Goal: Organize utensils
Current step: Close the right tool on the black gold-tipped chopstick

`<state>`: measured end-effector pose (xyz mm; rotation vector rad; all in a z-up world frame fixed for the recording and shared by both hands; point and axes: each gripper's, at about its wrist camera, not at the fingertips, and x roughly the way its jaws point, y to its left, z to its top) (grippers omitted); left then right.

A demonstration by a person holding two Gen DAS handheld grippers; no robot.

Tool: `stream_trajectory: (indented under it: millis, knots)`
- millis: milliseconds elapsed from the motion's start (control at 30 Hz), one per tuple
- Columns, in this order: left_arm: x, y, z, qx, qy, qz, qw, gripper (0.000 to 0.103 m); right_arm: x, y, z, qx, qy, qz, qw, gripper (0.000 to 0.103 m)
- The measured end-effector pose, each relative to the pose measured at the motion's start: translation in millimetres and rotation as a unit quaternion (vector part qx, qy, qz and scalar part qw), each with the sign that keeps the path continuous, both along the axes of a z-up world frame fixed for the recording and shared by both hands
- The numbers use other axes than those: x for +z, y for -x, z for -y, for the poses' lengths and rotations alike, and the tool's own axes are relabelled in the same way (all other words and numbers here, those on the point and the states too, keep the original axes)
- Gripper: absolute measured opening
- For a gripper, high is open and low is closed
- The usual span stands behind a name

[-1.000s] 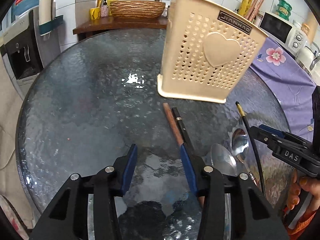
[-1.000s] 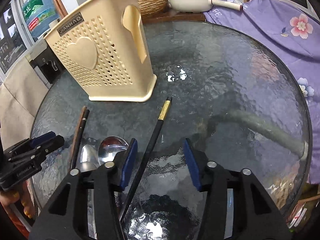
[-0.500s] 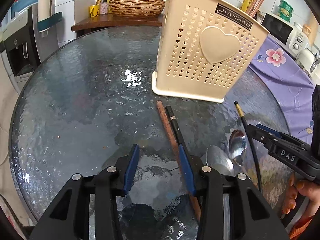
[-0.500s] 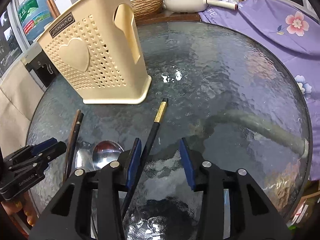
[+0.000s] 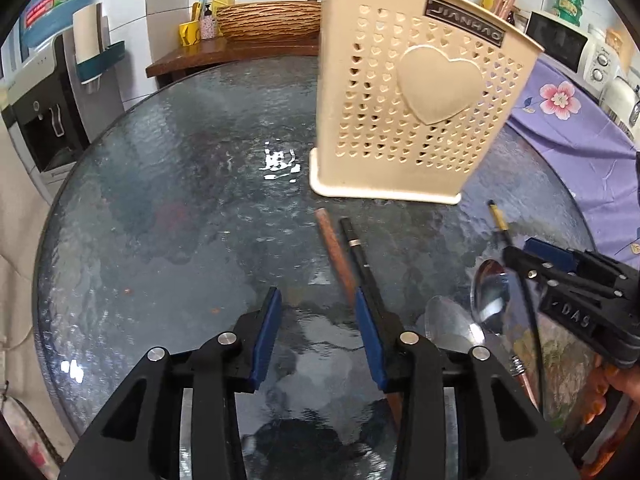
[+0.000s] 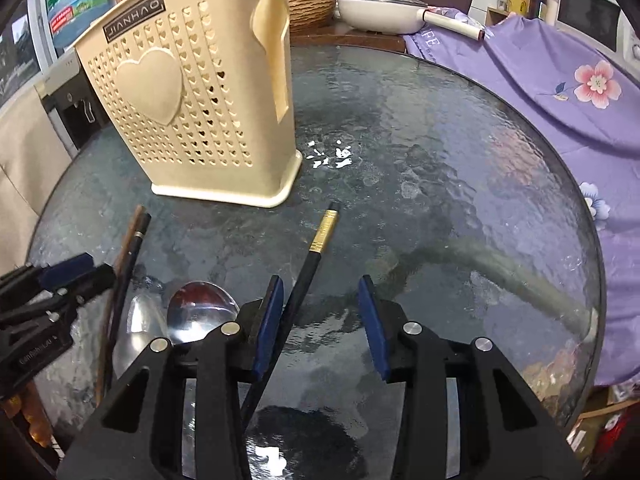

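A cream perforated utensil holder [image 5: 416,112] with a heart stands on the round glass table [image 5: 160,208]; it also shows in the right wrist view [image 6: 192,120]. A brown chopstick [image 5: 335,252] and a black chopstick [image 5: 360,260] lie side by side before it. Two metal spoons [image 5: 490,296] lie to their right. A black chopstick with a gold band [image 6: 316,248] lies between the right gripper's fingers. My left gripper [image 5: 318,328] is open, its right finger over the two chopsticks. My right gripper [image 6: 322,324] is open and empty.
A purple flowered cloth [image 6: 552,80] covers the right side beyond the table. A wooden shelf with a woven basket [image 5: 268,20] and a white pan [image 6: 380,12] stands behind. A water dispenser [image 5: 40,112] stands at the left.
Both grippers have moved toward the holder, which looks larger now. The utensils lie where they were. Both grippers stay open.
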<state>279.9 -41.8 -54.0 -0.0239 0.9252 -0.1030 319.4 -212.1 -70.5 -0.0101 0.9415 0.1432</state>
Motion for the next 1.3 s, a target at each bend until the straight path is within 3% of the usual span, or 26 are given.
stream_trajectory:
  millis: [167,500,633,767,867,1300]
  knots:
    - [0.7,-5.5,-8.6,0.012,0.008,-0.006,0.9999,0.035,-0.7,-3.8,3.4,0.000,0.005,-0.004,1.000,0.032]
    - [8.3,-18.5,-12.4,0.017,0.062,0.005,0.9979,0.035,0.8,-18.0,3.4,-0.001,-0.012,-0.007,1.000,0.032]
    - [1.1,-23.4,-4.6,0.006,0.044,-0.004,0.9990,0.035,1.3,-21.1,5.2,-0.002,-0.017,-0.007,1.000,0.032]
    - [1.0,-18.2,-7.0,0.010,0.059,0.004,0.9982,0.035,0.7,-23.2,6.8,-0.001,-0.019,-0.006,1.000,0.032]
    - [-2.5,-16.7,-3.4,0.005,0.032,0.007,0.9994,0.035,-0.3,-22.6,4.9,0.000,-0.012,-0.004,1.000,0.032]
    - [-3.3,-11.4,-2.0,0.003,0.009,-0.001,1.0000,0.035,-2.3,-17.8,0.3,0.003,-0.002,-0.006,1.000,0.029]
